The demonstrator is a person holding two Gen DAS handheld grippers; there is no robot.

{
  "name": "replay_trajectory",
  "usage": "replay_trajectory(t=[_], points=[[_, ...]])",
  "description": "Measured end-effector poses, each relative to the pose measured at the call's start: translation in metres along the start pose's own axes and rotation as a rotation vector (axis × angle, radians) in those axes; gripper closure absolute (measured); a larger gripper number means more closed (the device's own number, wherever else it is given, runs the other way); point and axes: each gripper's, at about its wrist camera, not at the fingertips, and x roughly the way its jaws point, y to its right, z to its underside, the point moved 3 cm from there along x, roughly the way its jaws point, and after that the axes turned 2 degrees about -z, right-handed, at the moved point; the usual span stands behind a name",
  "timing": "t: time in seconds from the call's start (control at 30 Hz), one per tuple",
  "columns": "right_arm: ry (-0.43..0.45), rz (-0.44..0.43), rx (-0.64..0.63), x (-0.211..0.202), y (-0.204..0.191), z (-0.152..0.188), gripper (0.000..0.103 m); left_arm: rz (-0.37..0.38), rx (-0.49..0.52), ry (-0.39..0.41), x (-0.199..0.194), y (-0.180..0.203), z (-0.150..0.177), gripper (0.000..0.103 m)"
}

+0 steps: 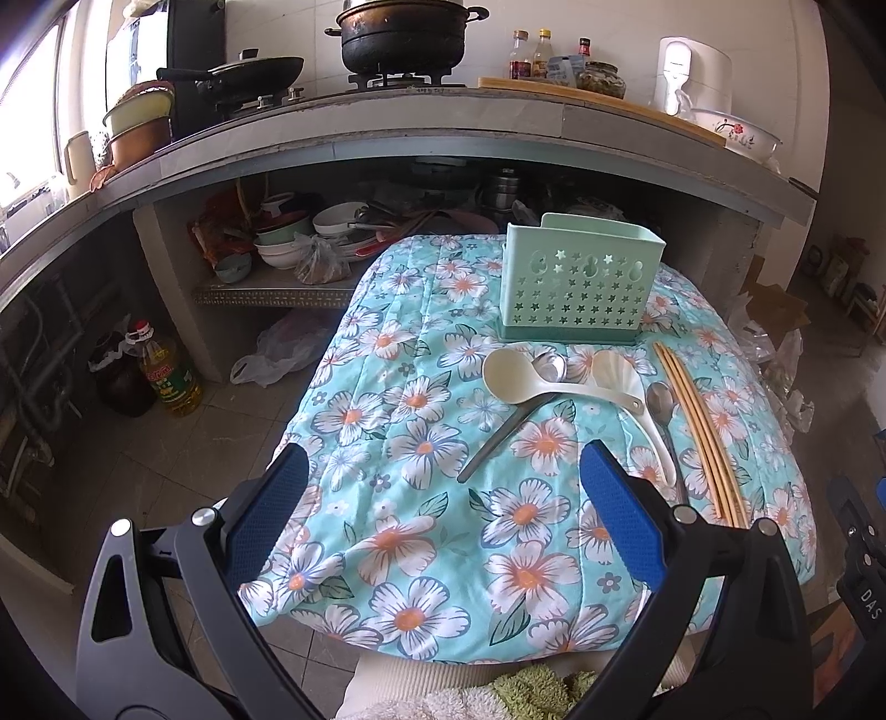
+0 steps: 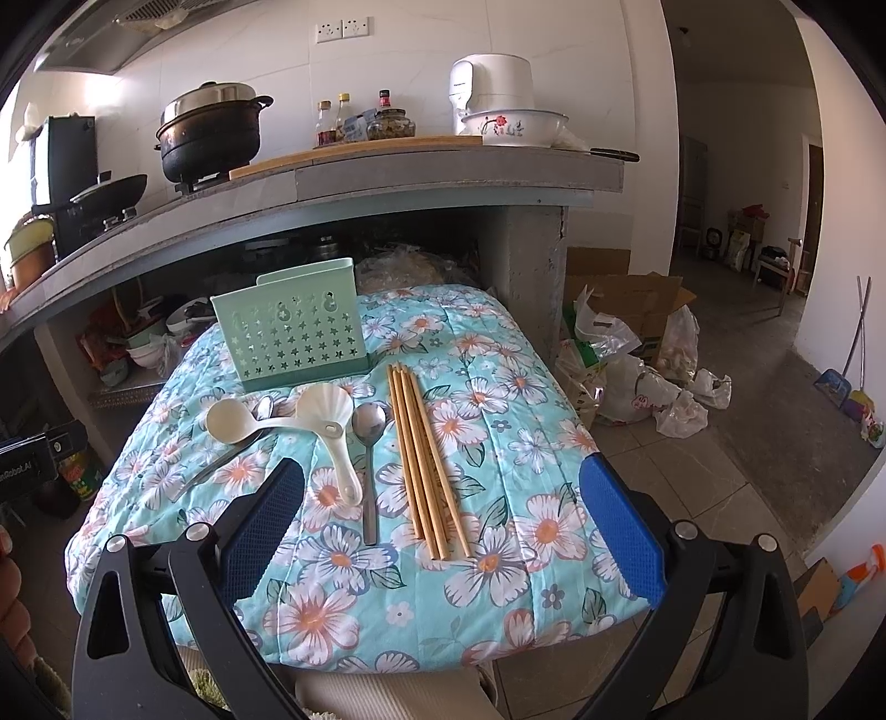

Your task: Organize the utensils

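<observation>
A mint green utensil holder point(image 1: 578, 279) with star holes stands at the far end of a floral cloth-covered table point(image 1: 421, 531); it also shows in the right wrist view point(image 2: 293, 329). In front of it lie a white ladle point(image 1: 518, 374), a white scalloped spoon point(image 1: 623, 376), a metal spoon point(image 1: 662, 401), a second metal spoon under the ladle point(image 1: 545, 368) and several wooden chopsticks point(image 1: 698, 432). The right wrist view shows the ladle point(image 2: 230, 421), scalloped spoon point(image 2: 326, 412), metal spoon point(image 2: 369, 429) and chopsticks point(image 2: 426, 465). My left gripper point(image 1: 443, 471) and right gripper point(image 2: 443, 487) are open and empty, above the near table end.
A concrete kitchen counter point(image 1: 387, 119) behind the table holds a black pot point(image 1: 401, 36), a wok, bottles and a white appliance point(image 2: 490, 88). Bowls and pans fill the shelf under it point(image 1: 310, 232). An oil bottle point(image 1: 169, 368) stands on the floor left; bags and a cardboard box point(image 2: 631, 332) lie right.
</observation>
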Motion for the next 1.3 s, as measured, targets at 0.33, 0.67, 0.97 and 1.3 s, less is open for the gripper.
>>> replay_trajectory(t=[0.33, 0.67, 0.97, 1.3], points=[[-0.008, -0.01, -0.036, 0.009, -0.009, -0.001, 0.006, 0.005, 0.005, -0.017, 0.011, -0.006, 0.0, 0.008], [-0.01, 0.03, -0.157, 0.03, -0.022, -0.017, 0.006, 0.048, 0.012, -0.074, 0.043, -0.014, -0.007, 0.008], [-0.027, -0.029, -0.176, 0.067, -0.037, -0.033, 0.006, 0.193, 0.004, -0.142, 0.092, -0.02, -0.021, 0.008], [-0.079, -0.12, -0.143, 0.114, -0.058, -0.035, 0.006, 0.366, -0.096, -0.216, 0.153, -0.012, -0.032, 0.008]])
